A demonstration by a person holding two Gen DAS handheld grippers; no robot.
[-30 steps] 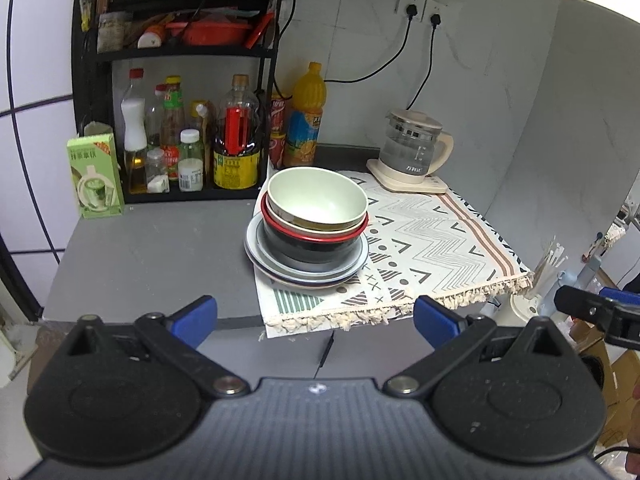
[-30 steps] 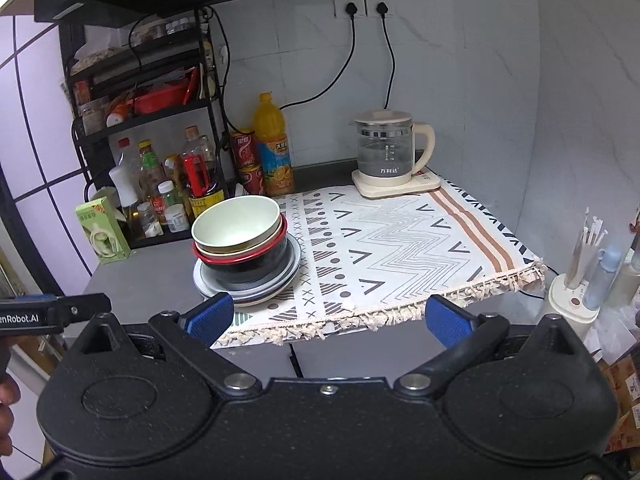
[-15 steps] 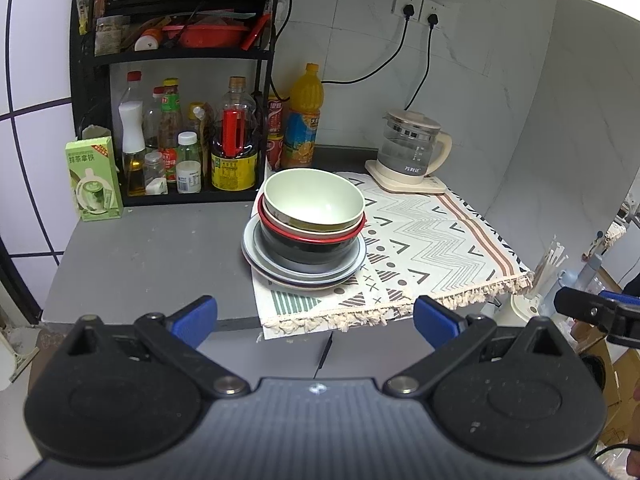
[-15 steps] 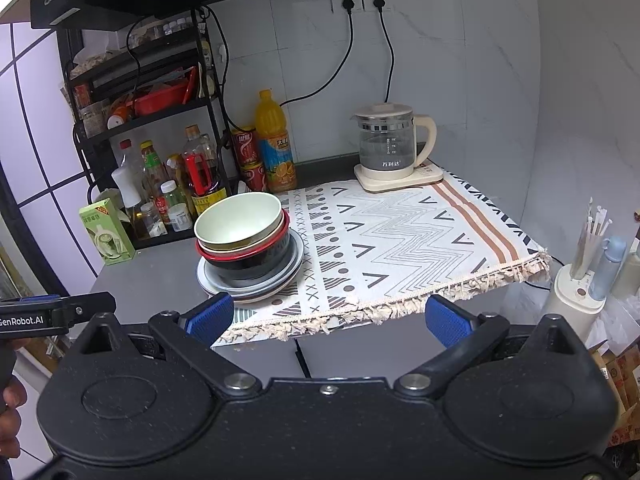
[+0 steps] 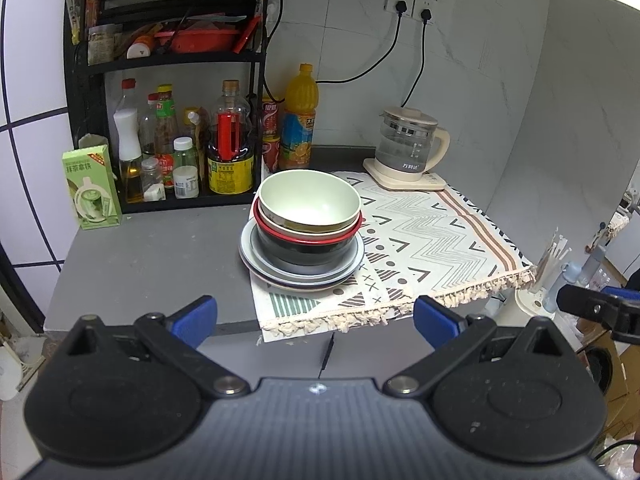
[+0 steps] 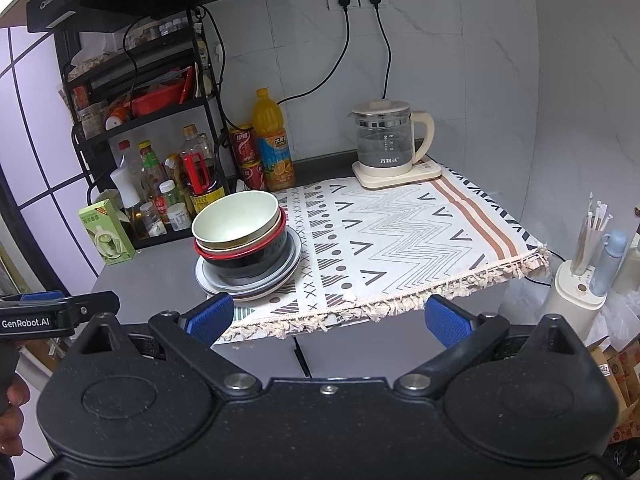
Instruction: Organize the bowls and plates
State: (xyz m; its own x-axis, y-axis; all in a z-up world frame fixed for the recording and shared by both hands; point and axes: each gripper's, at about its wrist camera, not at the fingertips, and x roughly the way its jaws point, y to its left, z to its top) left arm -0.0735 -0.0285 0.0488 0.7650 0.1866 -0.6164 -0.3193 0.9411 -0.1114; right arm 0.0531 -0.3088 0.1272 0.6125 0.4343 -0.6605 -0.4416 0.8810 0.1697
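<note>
Pale green bowl [image 5: 309, 203] nested in red-rimmed black bowl [image 5: 308, 245], on stacked plates [image 5: 256, 256] near counter [image 5: 140, 256] front edge. Plate count unclear. Left tongs [image 5: 315, 318] and right tongs [image 6: 327, 316] spread, empty.

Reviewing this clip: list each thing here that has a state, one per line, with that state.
left gripper: open, empty, short of the counter.
right gripper: open, empty.
cream bowl: upright, empty, topmost.
red-rimmed black bowl: nested under it.
plates: stacked beneath, partly on the patterned cloth.
kettle: lid on, on its base.
</note>
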